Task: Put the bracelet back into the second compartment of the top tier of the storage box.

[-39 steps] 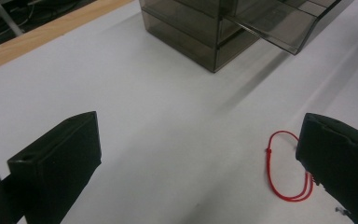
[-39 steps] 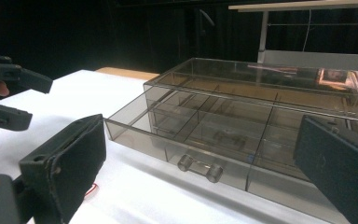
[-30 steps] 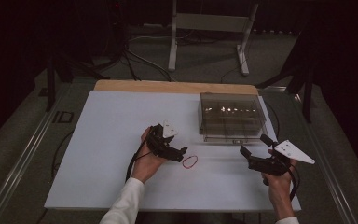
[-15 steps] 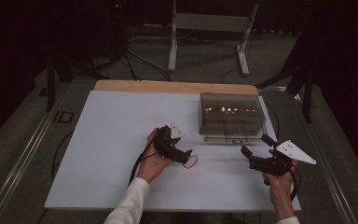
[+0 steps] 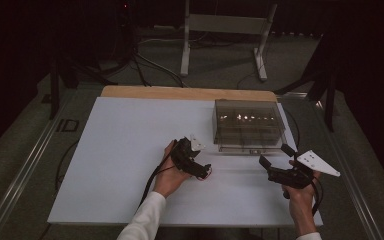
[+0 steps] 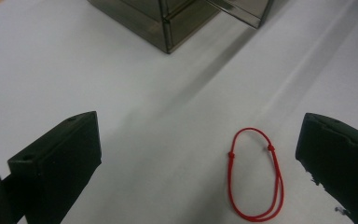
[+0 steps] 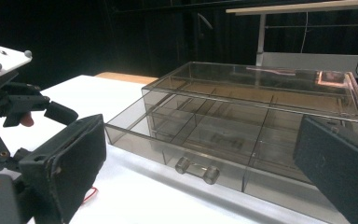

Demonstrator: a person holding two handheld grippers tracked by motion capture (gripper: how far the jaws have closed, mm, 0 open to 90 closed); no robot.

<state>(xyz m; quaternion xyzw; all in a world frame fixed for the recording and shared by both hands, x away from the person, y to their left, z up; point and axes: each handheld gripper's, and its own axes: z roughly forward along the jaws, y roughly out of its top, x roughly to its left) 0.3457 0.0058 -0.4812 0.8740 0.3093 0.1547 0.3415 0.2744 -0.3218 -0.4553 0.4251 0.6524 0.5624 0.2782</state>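
Note:
A thin red cord loop [image 6: 231, 154] lies flat on the white table, between the wide-apart jaws of my left gripper [image 6: 198, 168] and nearer the right-hand jaw. From above, the left gripper [image 5: 203, 170] hovers right over the loop [image 5: 209, 173]. A smoky clear drawer box [image 5: 247, 125] stands behind it. My right gripper [image 5: 275, 156] is open, held in front of the box, touching nothing. Between the jaws of the right gripper [image 7: 198, 172], the lower drawer [image 7: 200, 135] stands pulled out, showing its handle [image 7: 197, 170] and several bare compartments.
The white table sheet [image 5: 130, 140] has wide free room left of the hands. A wooden strip [image 5: 180, 92] runs along the far edge. A metal stand [image 5: 225, 30] and cables are on the floor beyond. The left gripper [image 7: 9, 107] shows at the left of the right gripper view.
My left gripper has moved right and slightly nearer, from beside the red loop to over it, jaws open. The right gripper and the box have stayed put.

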